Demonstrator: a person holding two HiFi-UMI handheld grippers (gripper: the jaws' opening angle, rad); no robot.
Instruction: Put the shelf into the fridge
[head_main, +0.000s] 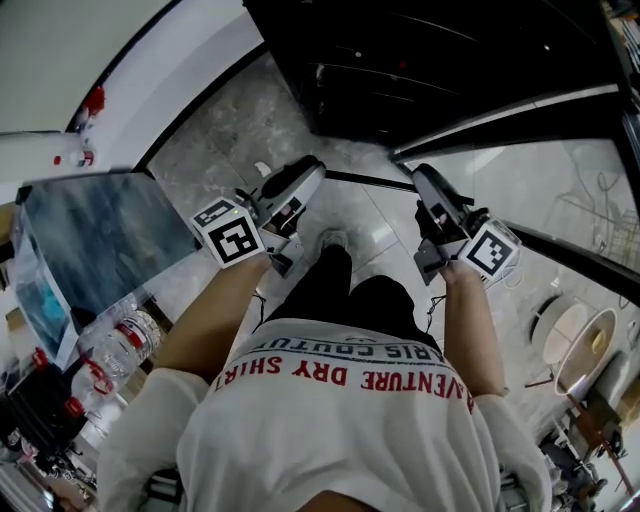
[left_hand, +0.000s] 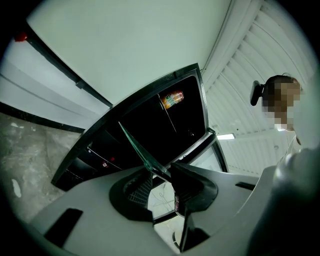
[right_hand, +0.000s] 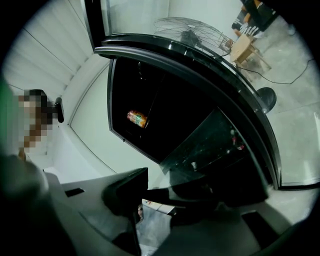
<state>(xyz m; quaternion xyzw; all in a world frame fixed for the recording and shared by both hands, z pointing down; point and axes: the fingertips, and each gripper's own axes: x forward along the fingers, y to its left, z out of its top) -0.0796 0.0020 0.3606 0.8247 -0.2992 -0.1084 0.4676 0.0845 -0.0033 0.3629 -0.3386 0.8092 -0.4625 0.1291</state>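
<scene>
The shelf is a clear glass pane (head_main: 370, 183), held level between my two grippers in front of the black fridge (head_main: 450, 60), whose inside is dark. In the left gripper view its greenish edge (left_hand: 145, 152) runs into the jaws, and my left gripper (left_hand: 162, 175) is shut on it. The right gripper view shows the pane (right_hand: 210, 145) reaching towards the fridge, with my right gripper (right_hand: 160, 187) shut on its other side. From the head view, the left gripper (head_main: 300, 180) and right gripper (head_main: 428, 190) point at the fridge opening. An orange can (left_hand: 172, 99) sits inside.
The fridge's glass door (head_main: 540, 180) stands open on the right. A blue-grey box (head_main: 100, 240) and water bottles (head_main: 120, 340) lie at my left. A floor fan (head_main: 575, 340) stands at the right, near a wooden stool (right_hand: 245, 47). The floor is grey tile.
</scene>
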